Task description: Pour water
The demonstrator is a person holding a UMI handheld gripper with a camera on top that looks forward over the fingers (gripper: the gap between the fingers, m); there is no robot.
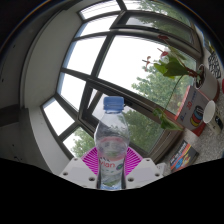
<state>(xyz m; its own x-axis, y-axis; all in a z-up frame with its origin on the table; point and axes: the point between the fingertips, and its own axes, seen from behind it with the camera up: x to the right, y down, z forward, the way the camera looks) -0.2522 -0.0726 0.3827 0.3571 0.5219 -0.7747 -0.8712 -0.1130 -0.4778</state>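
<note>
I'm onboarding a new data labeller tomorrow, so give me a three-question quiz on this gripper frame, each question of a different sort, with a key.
1. True or false: the water bottle has its blue cap on.
2. Multiple choice: where is the bottle relative to the gripper? A) far beyond the fingers B) between the two fingers C) lying on its side beside them
3. Short answer: what fills most of the background behind the bottle?

Key
1. True: the cap sits on the neck.
2. B: the bottle stands upright between the pink pads, which press its sides.
3. A large window with dark frames, and green leaves in front of it.
</note>
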